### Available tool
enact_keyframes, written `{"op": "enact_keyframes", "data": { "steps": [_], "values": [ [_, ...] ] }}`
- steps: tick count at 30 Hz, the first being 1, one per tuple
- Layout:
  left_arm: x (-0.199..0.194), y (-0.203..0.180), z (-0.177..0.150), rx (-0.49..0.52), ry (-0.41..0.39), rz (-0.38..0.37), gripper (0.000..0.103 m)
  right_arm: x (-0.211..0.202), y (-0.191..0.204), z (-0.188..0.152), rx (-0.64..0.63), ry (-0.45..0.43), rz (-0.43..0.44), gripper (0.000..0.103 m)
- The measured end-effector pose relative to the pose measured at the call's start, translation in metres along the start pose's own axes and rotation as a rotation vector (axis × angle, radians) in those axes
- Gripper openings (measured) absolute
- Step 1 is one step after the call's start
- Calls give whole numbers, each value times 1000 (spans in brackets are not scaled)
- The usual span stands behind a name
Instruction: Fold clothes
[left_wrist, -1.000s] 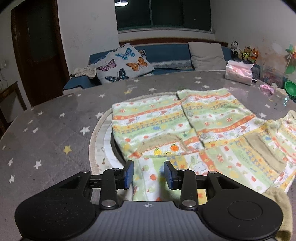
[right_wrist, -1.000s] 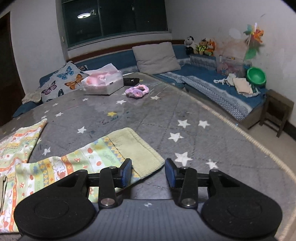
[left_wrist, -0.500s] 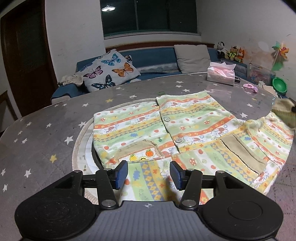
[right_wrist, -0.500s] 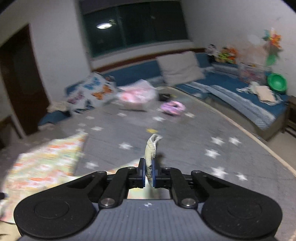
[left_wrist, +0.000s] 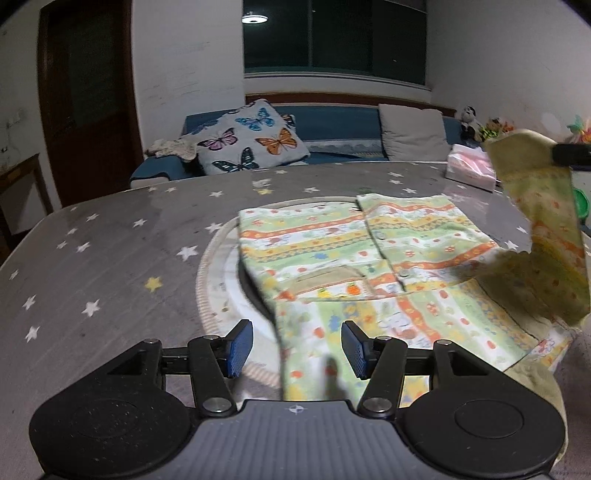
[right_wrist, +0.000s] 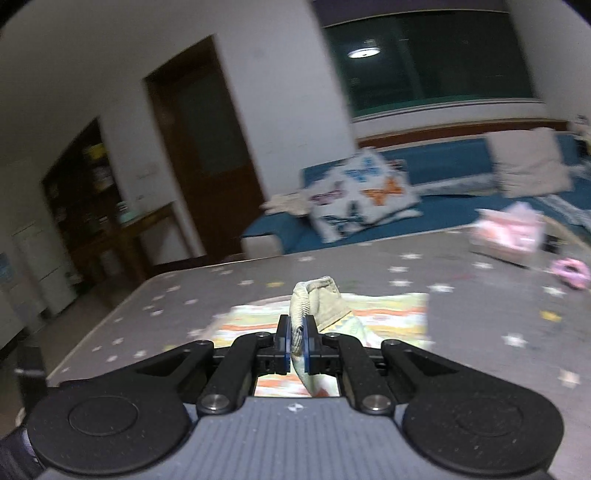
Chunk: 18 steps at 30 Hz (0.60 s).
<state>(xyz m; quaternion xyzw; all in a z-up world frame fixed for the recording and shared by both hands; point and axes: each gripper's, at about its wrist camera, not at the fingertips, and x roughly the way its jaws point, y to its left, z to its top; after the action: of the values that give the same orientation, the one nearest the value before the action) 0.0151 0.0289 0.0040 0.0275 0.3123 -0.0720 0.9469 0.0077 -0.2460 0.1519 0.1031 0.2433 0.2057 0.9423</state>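
A green, yellow and orange patterned child's jacket (left_wrist: 362, 251) lies flat on the grey star-print table (left_wrist: 110, 266). One sleeve (left_wrist: 325, 354) runs toward my left gripper (left_wrist: 297, 350), which is open and empty, its blue pads either side of the sleeve. My right gripper (right_wrist: 296, 343) is shut on the cuff (right_wrist: 314, 295) of the other sleeve. In the left wrist view that sleeve (left_wrist: 543, 229) hangs lifted above the jacket's right side.
A pink tissue box (left_wrist: 469, 171) and a pink hair tie (right_wrist: 570, 271) lie at the table's far right. A round mat (left_wrist: 214, 280) lies under the jacket. Behind the table is a blue sofa with a butterfly cushion (left_wrist: 251, 144).
My right gripper closed on the sleeve cuff, lifted it off the table and swung left toward the jacket. My left gripper drew back and opened wider.
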Motion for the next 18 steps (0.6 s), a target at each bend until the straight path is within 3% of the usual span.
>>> {"op": "enact_keyframes", "data": {
  "steps": [8,11,14,18],
  "values": [
    [-8,31,-5,-72,-10,56,58,54,68,-16,-76,80,139,5],
    [-9,36,-4,-86,-16,66,58,67,80,-30,-100,132,173,11],
    [-11,35,-1,-84,-21,60,58,61,79,-37,-104,157,175,13],
    [-13,24,3,-64,-34,25,58,47,50,-50,-99,199,86,19]
  ]
}}
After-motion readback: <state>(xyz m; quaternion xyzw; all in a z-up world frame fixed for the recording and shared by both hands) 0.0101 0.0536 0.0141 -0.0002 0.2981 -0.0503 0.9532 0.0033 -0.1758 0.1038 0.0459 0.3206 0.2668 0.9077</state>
